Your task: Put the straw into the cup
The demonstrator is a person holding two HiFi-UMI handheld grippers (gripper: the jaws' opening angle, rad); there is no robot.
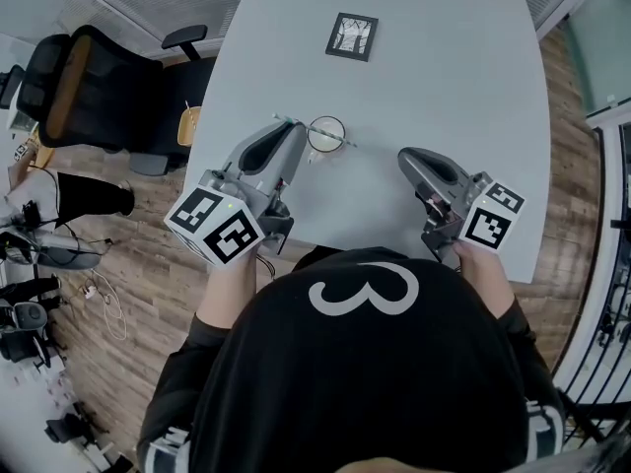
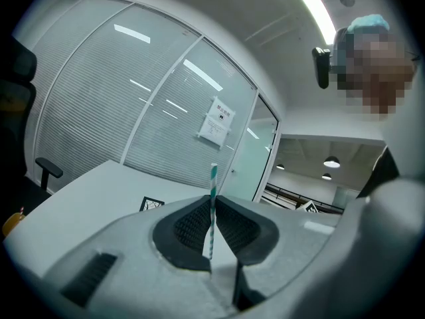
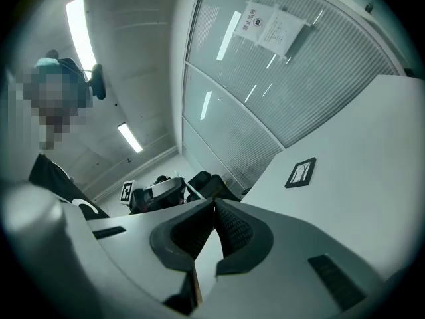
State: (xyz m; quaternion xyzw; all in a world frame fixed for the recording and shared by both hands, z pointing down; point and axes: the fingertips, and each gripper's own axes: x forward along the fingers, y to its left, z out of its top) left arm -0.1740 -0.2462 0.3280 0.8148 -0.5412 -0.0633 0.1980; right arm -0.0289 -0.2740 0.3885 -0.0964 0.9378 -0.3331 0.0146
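On shirt (image 1: 325, 402) — white 3 (image 1: 370, 289); left claw (image 2: 212, 201) grips straw (image 2: 213, 178).

Table (image 1: 444, 87) with cup (image 1: 326, 134) (clear), framed card (image 1: 352, 36)

Open desk (image 1: 370, 170) lies between my right tongs (image 1: 406, 158) and the cup (image 1: 326, 134). The cup, with the straw (image 1: 345, 143) crossing over it, stands just beside my left tongs (image 1: 292, 126), and a framed card (image 1: 352, 36) sits well behind.
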